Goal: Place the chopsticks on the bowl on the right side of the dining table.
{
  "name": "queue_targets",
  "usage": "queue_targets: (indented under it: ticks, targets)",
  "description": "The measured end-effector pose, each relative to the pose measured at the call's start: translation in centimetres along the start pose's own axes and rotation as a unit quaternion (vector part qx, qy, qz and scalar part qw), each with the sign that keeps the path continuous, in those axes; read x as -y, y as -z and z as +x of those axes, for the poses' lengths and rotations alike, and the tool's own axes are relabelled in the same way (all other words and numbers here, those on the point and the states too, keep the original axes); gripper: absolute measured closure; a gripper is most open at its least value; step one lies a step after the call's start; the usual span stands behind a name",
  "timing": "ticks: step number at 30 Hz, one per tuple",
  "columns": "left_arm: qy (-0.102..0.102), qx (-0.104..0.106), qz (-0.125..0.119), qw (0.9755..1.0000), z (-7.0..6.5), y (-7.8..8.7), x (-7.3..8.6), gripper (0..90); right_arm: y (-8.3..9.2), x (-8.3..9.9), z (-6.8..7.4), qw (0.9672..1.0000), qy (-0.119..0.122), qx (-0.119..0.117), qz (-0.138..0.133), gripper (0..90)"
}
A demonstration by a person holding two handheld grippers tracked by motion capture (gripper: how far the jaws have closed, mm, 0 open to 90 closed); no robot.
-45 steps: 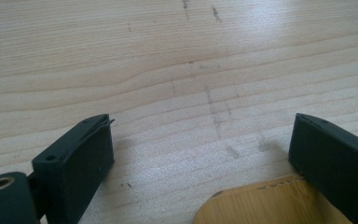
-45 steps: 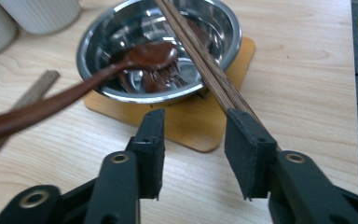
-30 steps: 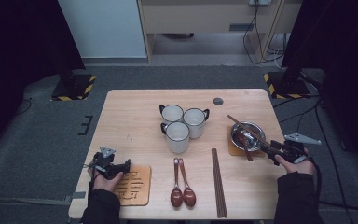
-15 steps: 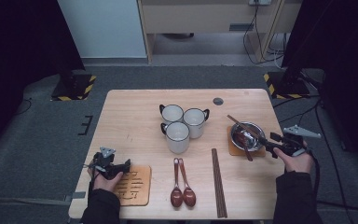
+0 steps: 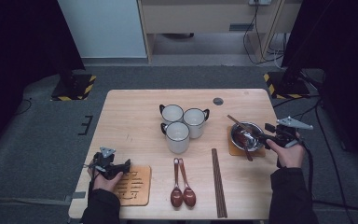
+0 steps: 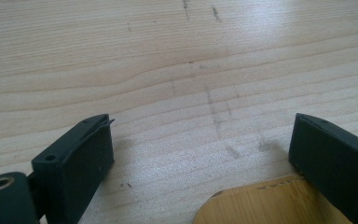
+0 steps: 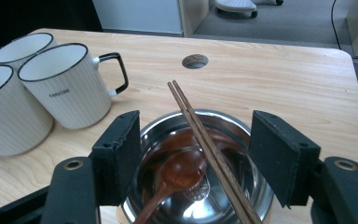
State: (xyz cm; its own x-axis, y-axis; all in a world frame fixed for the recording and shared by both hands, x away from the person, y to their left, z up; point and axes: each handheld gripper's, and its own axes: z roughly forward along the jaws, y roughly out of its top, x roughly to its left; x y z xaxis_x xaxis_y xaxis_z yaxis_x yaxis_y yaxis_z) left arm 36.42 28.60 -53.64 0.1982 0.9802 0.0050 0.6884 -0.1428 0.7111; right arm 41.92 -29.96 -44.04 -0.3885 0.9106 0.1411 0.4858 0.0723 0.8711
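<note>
A steel bowl [image 5: 246,134] [image 7: 200,154] sits on a small wooden coaster [image 5: 234,148] at the table's right. A wooden spoon [image 7: 179,172] lies inside it and a pair of chopsticks [image 7: 205,140] rests across it. My right gripper [image 5: 264,136] [image 7: 196,140] hovers at the bowl's right rim, pointing left. Its jaws have just been opening and stand apart, pressing on nothing. My left gripper [image 5: 126,164] [image 6: 200,140] rests near the front left, open. Its jaws straddle the corner of a slotted wooden board [image 5: 133,185] [image 6: 261,205] without gripping it.
Three white mugs [image 5: 184,123] [image 7: 65,84] stand grouped at the table's middle. Two wooden spoons [image 5: 182,185] and a second pair of chopsticks [image 5: 218,182] lie near the front edge. A round cable hole [image 5: 218,101] [image 7: 195,60] sits at the back.
My right gripper has lifted a little and drifted toward the far side beside the bowl, with its jaws wider apart. The left hand has stayed put.
</note>
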Motion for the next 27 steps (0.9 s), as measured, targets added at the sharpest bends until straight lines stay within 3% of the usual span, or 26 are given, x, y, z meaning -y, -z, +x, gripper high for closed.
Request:
queue_targets:
  ticks: [6,27]
  targets:
    - [0.0,0.0,0.0,1.0,0.0,0.0,0.0,5.4,-0.8,-1.2,0.3,1.0,0.004,-0.005,-0.001,32.2]
    - [0.0,0.0,0.0,1.0,0.0,0.0,0.0,5.4,-4.0,-3.4,0.3,0.9999,0.009,0.01,0.007,30.5]
